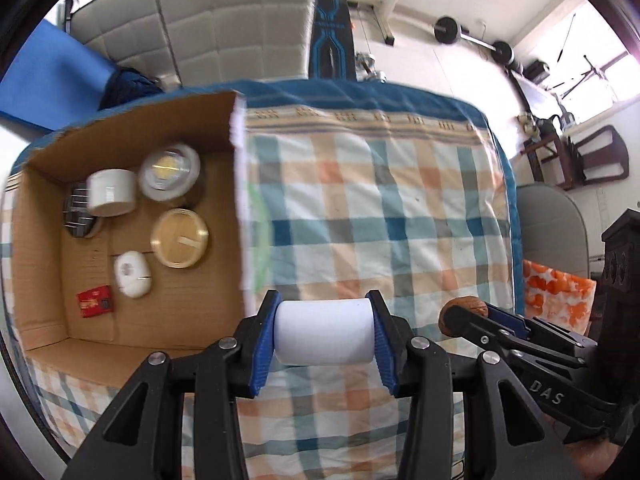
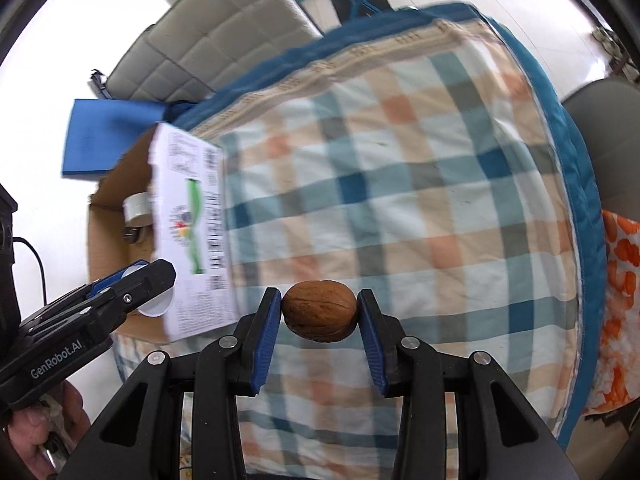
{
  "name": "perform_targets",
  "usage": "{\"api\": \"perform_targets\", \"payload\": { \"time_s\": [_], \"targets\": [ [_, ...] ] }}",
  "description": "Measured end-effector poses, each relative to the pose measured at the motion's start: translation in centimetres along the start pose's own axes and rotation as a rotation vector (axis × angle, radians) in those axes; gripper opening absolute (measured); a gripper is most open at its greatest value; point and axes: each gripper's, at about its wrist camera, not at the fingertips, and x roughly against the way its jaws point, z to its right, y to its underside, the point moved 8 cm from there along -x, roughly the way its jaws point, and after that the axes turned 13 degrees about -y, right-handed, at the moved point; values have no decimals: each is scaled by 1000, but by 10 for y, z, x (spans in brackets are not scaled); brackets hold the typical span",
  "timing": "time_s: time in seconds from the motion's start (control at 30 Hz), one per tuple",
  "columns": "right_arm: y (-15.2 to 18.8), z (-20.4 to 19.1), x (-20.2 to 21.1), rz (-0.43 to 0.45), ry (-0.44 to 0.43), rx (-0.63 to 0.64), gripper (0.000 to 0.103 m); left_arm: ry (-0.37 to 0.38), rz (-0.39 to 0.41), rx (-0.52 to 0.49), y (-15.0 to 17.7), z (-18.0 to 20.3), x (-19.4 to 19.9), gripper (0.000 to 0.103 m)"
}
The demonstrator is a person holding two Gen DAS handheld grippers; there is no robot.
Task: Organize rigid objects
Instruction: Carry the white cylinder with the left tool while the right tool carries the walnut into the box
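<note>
My left gripper (image 1: 324, 330) is shut on a white cylinder (image 1: 324, 332), held sideways above the checked cloth (image 1: 360, 200). My right gripper (image 2: 319, 316) is shut on a brown walnut (image 2: 319, 316), also lifted off the cloth. In the left wrist view the right gripper (image 1: 464, 312) appears at the lower right with the walnut (image 1: 466, 306) at its tip. The open cardboard box (image 1: 236, 216) lies to the left and holds a white roll (image 1: 110, 192), a clear-lidded jar (image 1: 170, 172), a gold lid (image 1: 180, 238), a white oval case (image 1: 132, 274) and a red packet (image 1: 94, 300).
The box's white printed flap (image 2: 192, 232) stands up between box and cloth. A grey padded seat (image 1: 224, 28) and a blue mat (image 1: 52, 80) lie beyond the table. An orange-and-white bag (image 1: 556, 300) sits at the right edge. A hand (image 2: 36, 436) holds the left gripper (image 2: 156, 284).
</note>
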Motion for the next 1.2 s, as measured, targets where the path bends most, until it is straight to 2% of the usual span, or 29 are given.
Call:
{"api": "perform_targets", "payload": {
  "time_s": [0.1, 0.23, 0.37, 0.47, 0.6, 0.77, 1.0, 1.2],
  "targets": [
    [3, -51, 0, 9, -37, 63, 41, -7, 28, 41, 4, -48, 14, 40],
    [11, -120, -23, -10, -86, 133, 41, -30, 40, 101, 7, -112, 20, 40],
    [19, -170, -69, -52, -106, 171, 41, -66, 20, 151, 8, -173, 7, 40],
    [21, -190, -110, -79, -86, 172, 41, -80, -16, 185, 6, -218, -13, 40],
    [20, -189, -167, -124, -38, 129, 41, -86, -87, 219, 3, -264, -54, 40],
    [21, -168, -226, -181, 52, 70, 41, -91, -172, 205, 0, -290, -105, 40],
    [27, -150, -263, -205, 145, 42, 42, -91, -269, 181, 6, -298, -162, 40],
    [27, -136, -279, -215, 201, 10, 42, -104, -299, 152, 12, -293, -181, 41]
  ]
}}
